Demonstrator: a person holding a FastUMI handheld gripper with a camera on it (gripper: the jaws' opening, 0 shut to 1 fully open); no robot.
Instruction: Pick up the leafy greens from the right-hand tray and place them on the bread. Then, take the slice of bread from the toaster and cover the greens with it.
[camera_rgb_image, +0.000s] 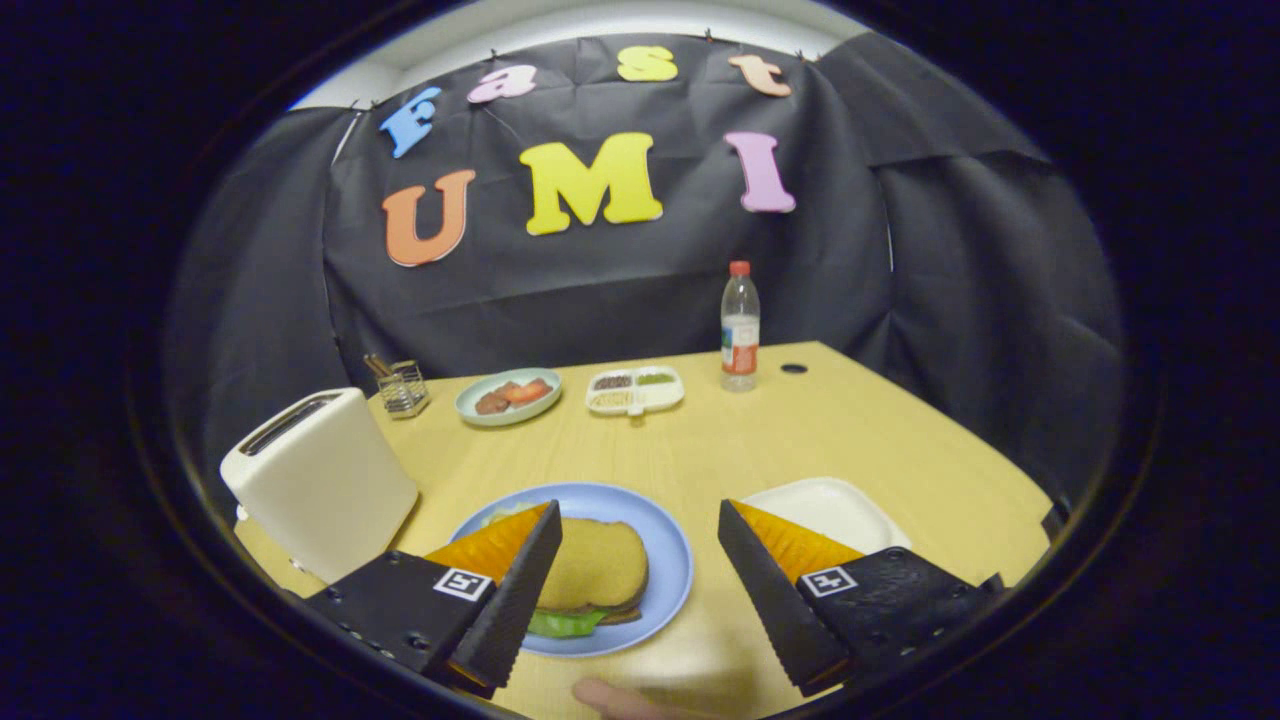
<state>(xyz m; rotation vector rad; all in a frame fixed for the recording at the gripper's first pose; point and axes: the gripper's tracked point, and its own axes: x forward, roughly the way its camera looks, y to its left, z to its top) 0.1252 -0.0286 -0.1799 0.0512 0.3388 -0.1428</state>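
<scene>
The tool (640, 560) hangs with fingers (520, 590) spread wide, gripping nothing; a fingertip (615, 700) shows below.

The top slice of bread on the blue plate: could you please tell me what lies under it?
Under the top slice of bread on the blue plate, green leaves poke out above a darker lower slice; the rest is covered. The open gripper holds nothing.

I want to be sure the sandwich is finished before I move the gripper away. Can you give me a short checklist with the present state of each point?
1. Gripper open, nothing between fingers: ok.
2. Top bread lies on the sandwich on the blue plate: ok.
3. Greens under the bread, an edge peeking out: ok.
4. White tray has no greens left: ok.
5. Toaster slot empty: cannot tell.
6. Bottle upright, far beyond the fingers: ok.
</scene>
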